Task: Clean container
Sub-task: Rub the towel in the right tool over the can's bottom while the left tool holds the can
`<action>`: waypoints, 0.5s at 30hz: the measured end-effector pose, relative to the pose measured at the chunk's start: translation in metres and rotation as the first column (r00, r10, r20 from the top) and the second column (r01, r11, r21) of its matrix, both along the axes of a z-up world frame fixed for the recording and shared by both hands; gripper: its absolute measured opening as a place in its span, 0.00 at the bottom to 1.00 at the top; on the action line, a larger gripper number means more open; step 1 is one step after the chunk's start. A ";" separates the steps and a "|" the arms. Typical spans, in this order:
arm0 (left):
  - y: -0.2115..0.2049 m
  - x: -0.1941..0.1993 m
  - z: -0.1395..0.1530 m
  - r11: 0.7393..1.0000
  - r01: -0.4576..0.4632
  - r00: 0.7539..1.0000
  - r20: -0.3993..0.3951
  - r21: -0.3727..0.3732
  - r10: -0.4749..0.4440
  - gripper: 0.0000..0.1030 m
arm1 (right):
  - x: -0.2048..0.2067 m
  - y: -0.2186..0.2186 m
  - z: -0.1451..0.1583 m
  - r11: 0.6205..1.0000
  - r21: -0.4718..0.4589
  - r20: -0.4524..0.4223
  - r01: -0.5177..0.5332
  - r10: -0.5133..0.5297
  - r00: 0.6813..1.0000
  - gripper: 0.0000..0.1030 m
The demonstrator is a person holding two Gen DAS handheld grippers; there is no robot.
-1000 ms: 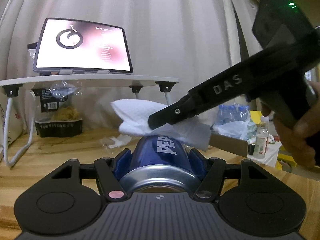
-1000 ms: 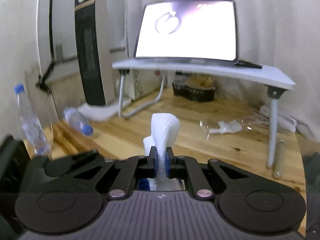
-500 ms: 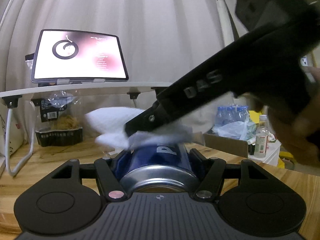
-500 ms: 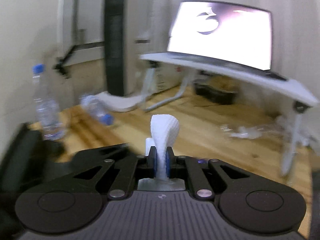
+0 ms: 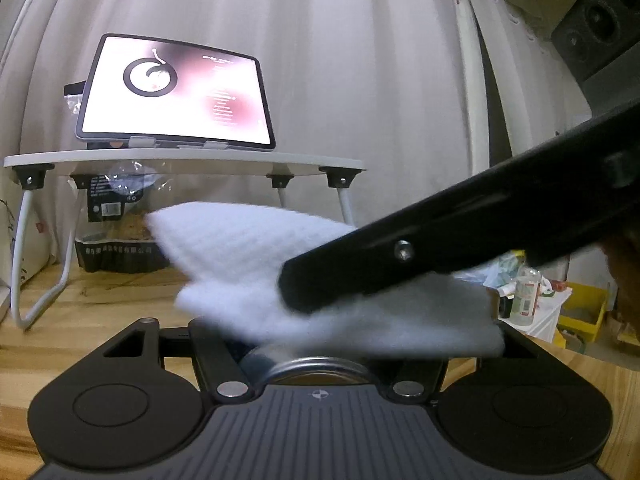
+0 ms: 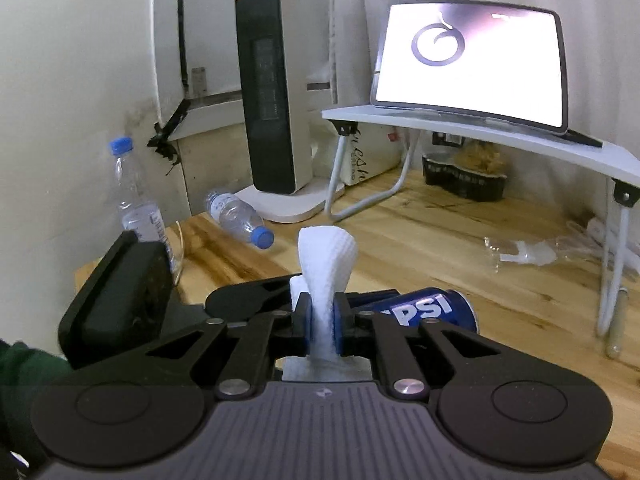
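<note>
On the wooden desk [image 6: 420, 240], a white lap stand [image 6: 480, 132] is carrying a lit tablet [image 6: 472, 52] before curtains. Right claw [image 6: 322, 320] is pinching a white towel [image 6: 326, 256]; left claw [image 5: 320, 344] is clamping the blue can [image 6: 424, 308], mostly hidden under towel.

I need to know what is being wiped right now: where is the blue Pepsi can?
The Pepsi can lies sideways, shut in the left gripper, under the white paper towel pinched by the right gripper.

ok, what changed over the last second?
The right gripper dragged the paper towel along the can toward the left wrist camera; it now hides the logo seen there earlier. The left gripper stays shut on the can and the right on the towel. The tablet and bottles are unmoved.
</note>
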State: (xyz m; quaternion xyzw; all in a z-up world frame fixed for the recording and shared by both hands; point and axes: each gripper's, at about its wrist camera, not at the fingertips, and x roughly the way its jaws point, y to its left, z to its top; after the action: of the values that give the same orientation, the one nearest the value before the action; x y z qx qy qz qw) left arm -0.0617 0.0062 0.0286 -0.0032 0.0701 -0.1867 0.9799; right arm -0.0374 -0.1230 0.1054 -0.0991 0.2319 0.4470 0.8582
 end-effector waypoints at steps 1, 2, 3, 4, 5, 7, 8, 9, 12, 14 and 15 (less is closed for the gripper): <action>-0.001 -0.002 0.000 1.000 0.001 1.000 0.012 0.004 -0.001 0.64 | 0.002 -0.003 -0.001 1.000 -0.004 0.020 0.022 -0.022 1.000 0.13; -0.002 -0.004 0.000 1.000 0.004 1.000 0.025 0.010 -0.004 0.64 | 0.006 -0.007 -0.001 0.999 -0.001 0.031 0.051 -0.051 0.998 0.13; -0.003 -0.006 -0.001 1.000 0.007 0.999 0.036 0.015 -0.007 0.64 | 0.011 -0.012 0.000 0.996 0.013 0.038 0.086 -0.087 0.996 0.13; -0.004 -0.006 -0.001 1.000 0.008 0.999 0.038 0.019 -0.009 0.64 | 0.018 -0.017 -0.001 0.992 0.027 0.046 0.121 -0.123 0.991 0.13; -0.004 -0.007 -0.001 1.000 0.010 0.999 0.040 0.022 -0.011 0.64 | 0.024 -0.023 -0.001 0.987 0.042 0.054 0.156 -0.158 0.986 0.13; -0.004 -0.006 -0.001 1.000 0.008 0.999 0.037 0.017 -0.008 0.64 | 0.034 -0.030 -0.003 0.977 0.050 0.062 0.209 -0.212 0.975 0.13; -0.002 -0.005 0.000 1.000 0.005 0.999 0.033 0.009 -0.005 0.64 | 0.036 -0.032 -0.004 0.975 0.057 0.057 0.214 -0.217 0.974 0.13; -0.001 -0.004 0.000 1.000 0.002 1.000 0.027 0.002 -0.002 0.64 | 0.038 -0.035 -0.004 0.974 0.065 0.053 0.218 -0.221 0.974 0.13; 0.001 0.000 0.000 1.000 -0.008 1.000 0.010 -0.012 0.009 0.64 | 0.028 -0.034 -0.009 0.983 0.075 0.027 0.165 -0.167 0.986 0.13; 0.003 0.002 0.000 1.000 -0.015 1.000 0.000 -0.021 0.015 0.64 | 0.016 -0.030 -0.010 0.992 0.084 -0.003 0.094 -0.094 0.996 0.13; 0.003 0.002 0.000 1.000 -0.015 1.000 -0.002 -0.024 0.015 0.64 | 0.011 -0.027 -0.010 0.994 0.093 -0.025 0.056 -0.054 0.998 0.13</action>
State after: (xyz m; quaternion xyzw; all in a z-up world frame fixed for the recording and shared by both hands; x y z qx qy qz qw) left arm -0.0592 0.0096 0.0282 -0.0158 0.0687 -0.1801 0.9811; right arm -0.0266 -0.1501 0.0951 -0.0473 0.2230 0.4346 0.8713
